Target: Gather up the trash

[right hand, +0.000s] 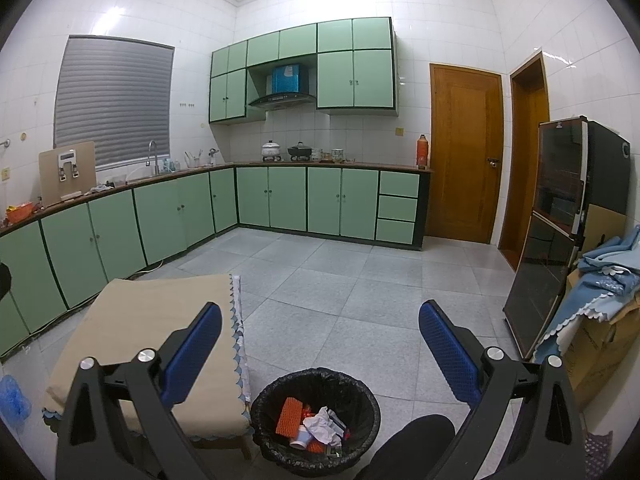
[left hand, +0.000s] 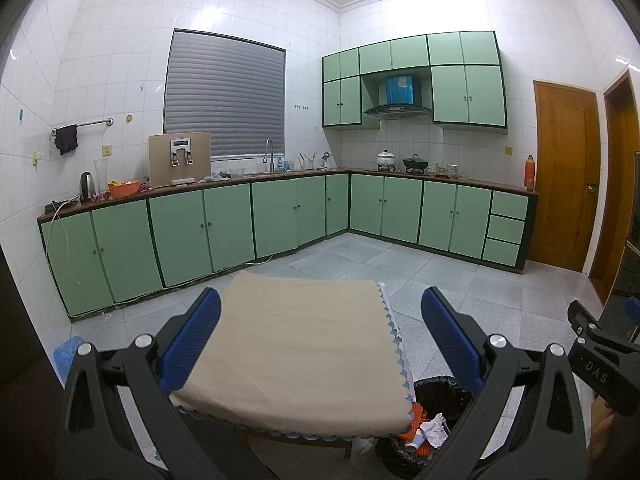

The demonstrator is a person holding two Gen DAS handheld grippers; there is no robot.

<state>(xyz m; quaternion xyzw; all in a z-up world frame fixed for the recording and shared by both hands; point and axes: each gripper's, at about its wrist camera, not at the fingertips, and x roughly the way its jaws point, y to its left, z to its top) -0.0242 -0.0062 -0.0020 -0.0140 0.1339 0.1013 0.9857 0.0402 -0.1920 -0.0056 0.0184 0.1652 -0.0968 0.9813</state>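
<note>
Black-lined bin (right hand: 316, 420) on floor beside cloth-covered tabletop (right hand: 140, 332), holding crumpled paper (right hand: 322, 426), orange scraps. Sits at 6 o'clock between right gripper (right hand: 320, 354) fingers. Both grippers spread wide, empty; left gripper (left hand: 320, 340) over tabletop.

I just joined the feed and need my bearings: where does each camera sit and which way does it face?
Left wrist: on the left gripper, open above the cloth-covered table, facing the window wall; the right gripper shows at the right edge.
Right wrist: on the right gripper, open above the trash bin, facing the stove corner; a dark knee shows at the bottom.
Shared: table, bin, green cabinets.
</note>
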